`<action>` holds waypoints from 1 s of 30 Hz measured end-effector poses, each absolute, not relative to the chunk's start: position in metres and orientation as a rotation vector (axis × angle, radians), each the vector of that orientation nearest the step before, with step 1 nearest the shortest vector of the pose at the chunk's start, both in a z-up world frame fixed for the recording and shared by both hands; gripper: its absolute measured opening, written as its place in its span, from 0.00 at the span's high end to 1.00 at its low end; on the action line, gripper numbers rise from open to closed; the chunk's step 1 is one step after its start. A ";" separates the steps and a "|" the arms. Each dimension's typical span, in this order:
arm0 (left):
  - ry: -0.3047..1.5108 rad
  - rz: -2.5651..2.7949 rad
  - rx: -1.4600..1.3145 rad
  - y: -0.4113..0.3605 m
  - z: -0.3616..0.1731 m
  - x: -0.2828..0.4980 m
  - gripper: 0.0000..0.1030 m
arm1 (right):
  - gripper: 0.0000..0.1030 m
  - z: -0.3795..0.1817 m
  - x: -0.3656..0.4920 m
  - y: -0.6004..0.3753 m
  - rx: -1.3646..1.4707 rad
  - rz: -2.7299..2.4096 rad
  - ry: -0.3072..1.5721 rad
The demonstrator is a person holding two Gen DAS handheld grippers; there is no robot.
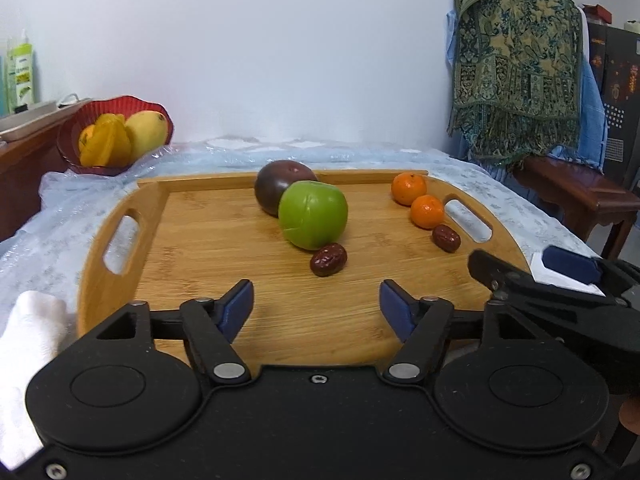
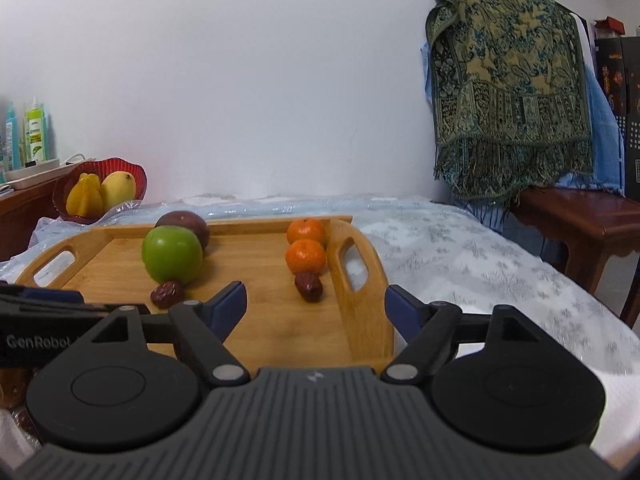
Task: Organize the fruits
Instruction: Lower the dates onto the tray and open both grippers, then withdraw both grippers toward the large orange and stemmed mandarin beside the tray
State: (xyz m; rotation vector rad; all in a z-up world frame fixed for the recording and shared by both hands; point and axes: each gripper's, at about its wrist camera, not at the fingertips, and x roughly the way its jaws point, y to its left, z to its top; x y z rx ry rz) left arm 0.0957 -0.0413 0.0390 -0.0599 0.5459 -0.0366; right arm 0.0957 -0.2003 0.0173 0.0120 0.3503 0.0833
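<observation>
A wooden tray (image 1: 192, 248) (image 2: 260, 320) holds a green apple (image 1: 313, 215) (image 2: 172, 255), a dark purple fruit (image 1: 280, 186) (image 2: 188, 224) behind it, two tangerines (image 1: 408, 188) (image 1: 427, 211) (image 2: 306, 231) (image 2: 305, 256) and two red dates (image 1: 328, 259) (image 1: 445, 238) (image 2: 166, 294) (image 2: 309, 286). My left gripper (image 1: 316, 306) is open and empty over the tray's near edge, short of the date by the apple. My right gripper (image 2: 316, 304) is open and empty over the tray's right handle, near the right date. It also shows in the left wrist view (image 1: 560, 280).
A red bowl (image 1: 116, 136) (image 2: 100, 192) with a mango and starfruit stands at the back left. Bottles (image 2: 32, 136) stand on a side table. A patterned shawl (image 1: 516, 60) (image 2: 508, 92) hangs over wooden furniture at the right. A white cloth (image 1: 28, 344) lies at the left.
</observation>
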 end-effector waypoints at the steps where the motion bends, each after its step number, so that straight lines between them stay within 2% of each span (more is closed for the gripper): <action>1: 0.542 -0.032 -0.064 -0.040 0.039 0.092 0.26 | 0.15 0.016 0.092 -0.200 0.011 0.080 0.350; 21: 0.521 -0.019 -0.038 -0.034 0.023 0.038 0.25 | 0.11 -0.002 0.048 -0.193 -0.016 0.082 0.376; 30: 0.445 0.026 0.008 -0.035 0.025 0.018 0.25 | 0.08 -0.010 0.042 -0.183 -0.035 0.114 0.401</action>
